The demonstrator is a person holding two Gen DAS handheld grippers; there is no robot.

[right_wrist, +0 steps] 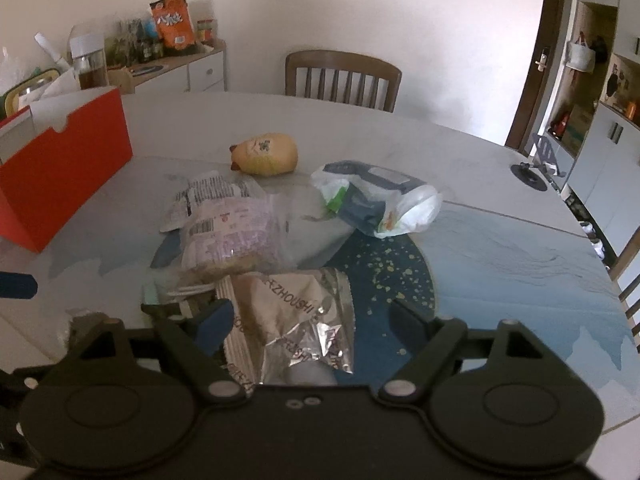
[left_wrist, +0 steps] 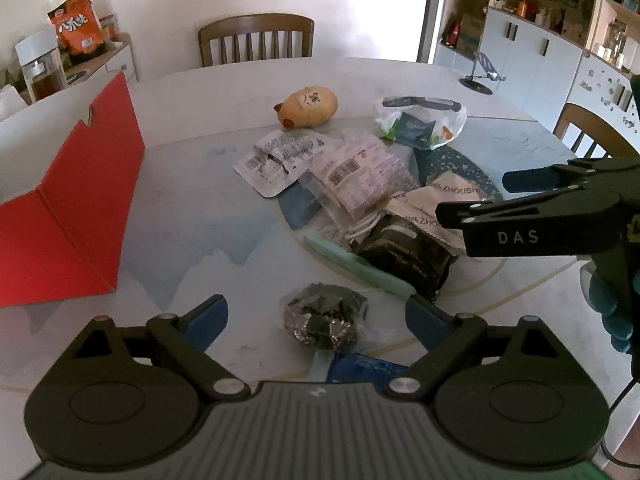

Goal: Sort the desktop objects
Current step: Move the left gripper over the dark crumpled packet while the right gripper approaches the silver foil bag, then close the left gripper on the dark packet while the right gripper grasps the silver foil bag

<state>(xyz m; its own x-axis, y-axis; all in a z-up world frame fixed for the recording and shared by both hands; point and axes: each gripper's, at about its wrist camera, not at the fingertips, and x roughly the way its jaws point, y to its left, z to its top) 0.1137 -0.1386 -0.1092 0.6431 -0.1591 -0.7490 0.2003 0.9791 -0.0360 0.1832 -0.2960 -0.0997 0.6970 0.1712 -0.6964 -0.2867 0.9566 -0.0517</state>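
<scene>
My left gripper [left_wrist: 316, 316] is open, its fingers on either side of a small dark crumpled foil packet [left_wrist: 324, 322] on the table. My right gripper [right_wrist: 310, 316] is open over a torn silver-and-beige snack wrapper [right_wrist: 292, 312]; it also shows from the side in the left wrist view [left_wrist: 472, 196]. Clear printed packets [left_wrist: 352, 172] lie piled in the middle, also in the right wrist view [right_wrist: 232, 232]. A yellow face-shaped toy [left_wrist: 308, 110] [right_wrist: 266, 154] lies farther back. A white plastic bag [left_wrist: 420, 122] [right_wrist: 376, 200] lies at the right. An open red box [left_wrist: 68, 208] [right_wrist: 60, 168] stands at the left.
A dark packet [left_wrist: 404, 256], a mint green strip [left_wrist: 356, 266] and a white cable [left_wrist: 364, 228] lie in the pile. A wooden chair [left_wrist: 256, 40] [right_wrist: 342, 80] stands behind the round table. A phone stand [left_wrist: 482, 74] sits at the far right. A sideboard [right_wrist: 176, 68] with jars and an orange bag is at the left.
</scene>
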